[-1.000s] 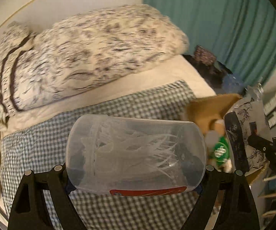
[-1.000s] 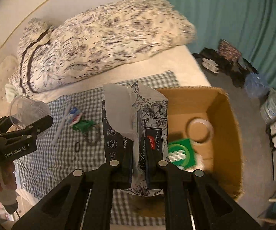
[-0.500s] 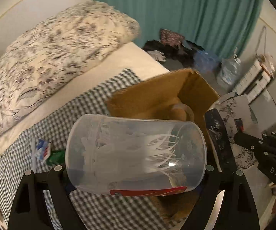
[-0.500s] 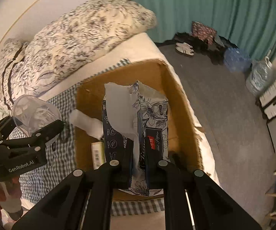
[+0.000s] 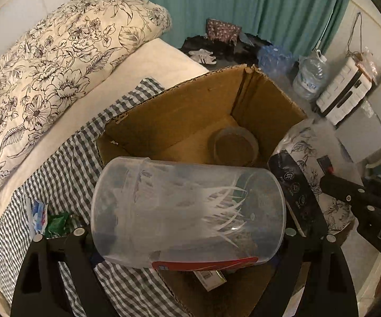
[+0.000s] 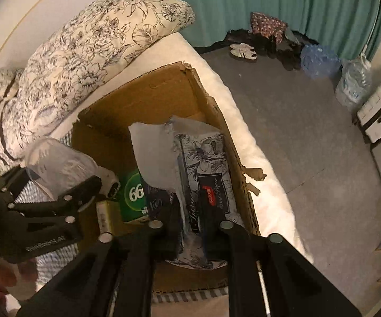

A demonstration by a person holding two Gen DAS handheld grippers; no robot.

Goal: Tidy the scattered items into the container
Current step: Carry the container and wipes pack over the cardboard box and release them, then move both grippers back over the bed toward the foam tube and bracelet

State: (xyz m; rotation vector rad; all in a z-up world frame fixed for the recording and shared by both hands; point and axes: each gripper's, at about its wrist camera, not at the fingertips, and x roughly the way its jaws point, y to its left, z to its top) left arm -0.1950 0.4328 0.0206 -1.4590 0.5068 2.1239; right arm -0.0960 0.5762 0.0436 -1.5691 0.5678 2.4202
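Over the cardboard box [image 5: 190,111], both grippers grip items.

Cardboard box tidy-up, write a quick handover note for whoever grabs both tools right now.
Left tool: shut on the clear plastic jar, held sideways over the cardboard box.
Right tool: shut on the floral tissue pack, over the box's right side.
Already in the box: tape roll, green packet, a small yellow-green carton.
Left: release both, then collect the blue-white packet and green wrapper from the checkered cloth.
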